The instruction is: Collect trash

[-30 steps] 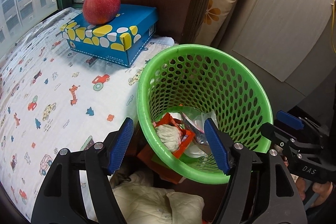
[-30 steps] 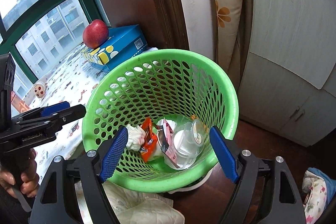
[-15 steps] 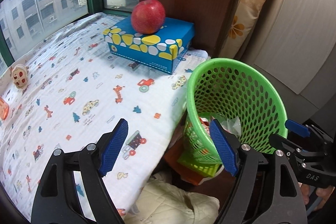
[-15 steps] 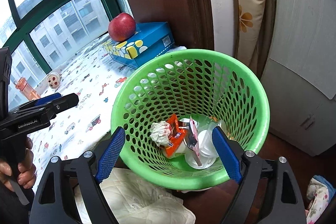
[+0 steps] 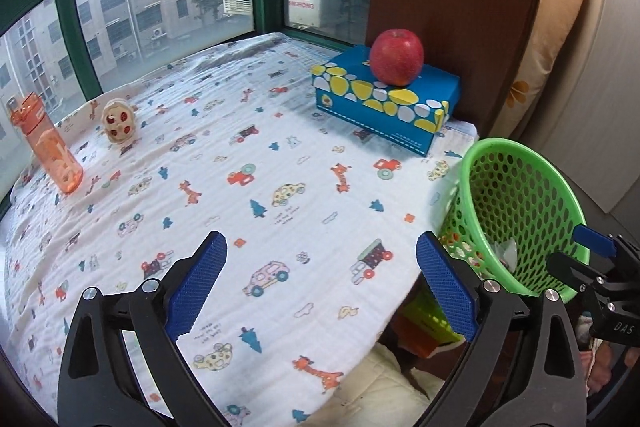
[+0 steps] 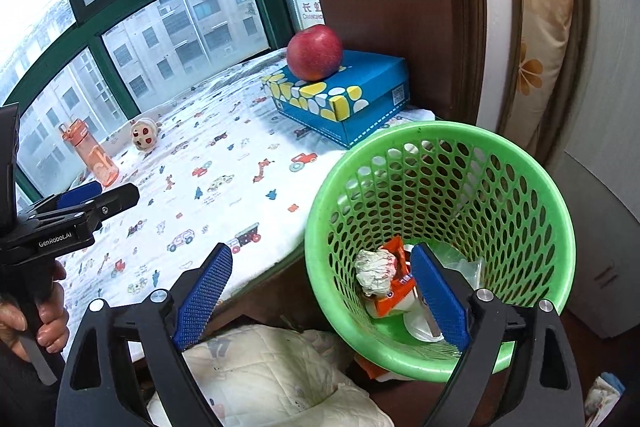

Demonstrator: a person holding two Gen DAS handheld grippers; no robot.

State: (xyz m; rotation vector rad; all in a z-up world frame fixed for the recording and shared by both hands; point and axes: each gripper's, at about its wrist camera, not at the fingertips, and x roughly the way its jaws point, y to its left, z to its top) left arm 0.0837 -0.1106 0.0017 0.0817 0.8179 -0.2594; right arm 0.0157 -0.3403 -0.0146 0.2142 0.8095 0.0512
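Home bedroom, window seat under a printed sheet (image 5: 248, 163), curtain (image 6: 536, 27), wardrobe (image 6: 608, 107)

Apple (image 5: 396, 57) sits on box (image 5: 384, 107), upper right of frame on the bed (image 5: 240, 187); bottle (image 5: 48, 147) and small toy (image 5: 118, 121) at far left. Basket (image 6: 440, 227) at lower right off the bed's edge, wrappers (image 6: 384, 275) inside.

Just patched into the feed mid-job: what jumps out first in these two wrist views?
A red apple sits on a blue spotted tissue box at the far side of the cartoon-print cloth. Beside the cloth's edge, a green perforated plastic basket holds crumpled wrappers. Both grippers are open and empty.
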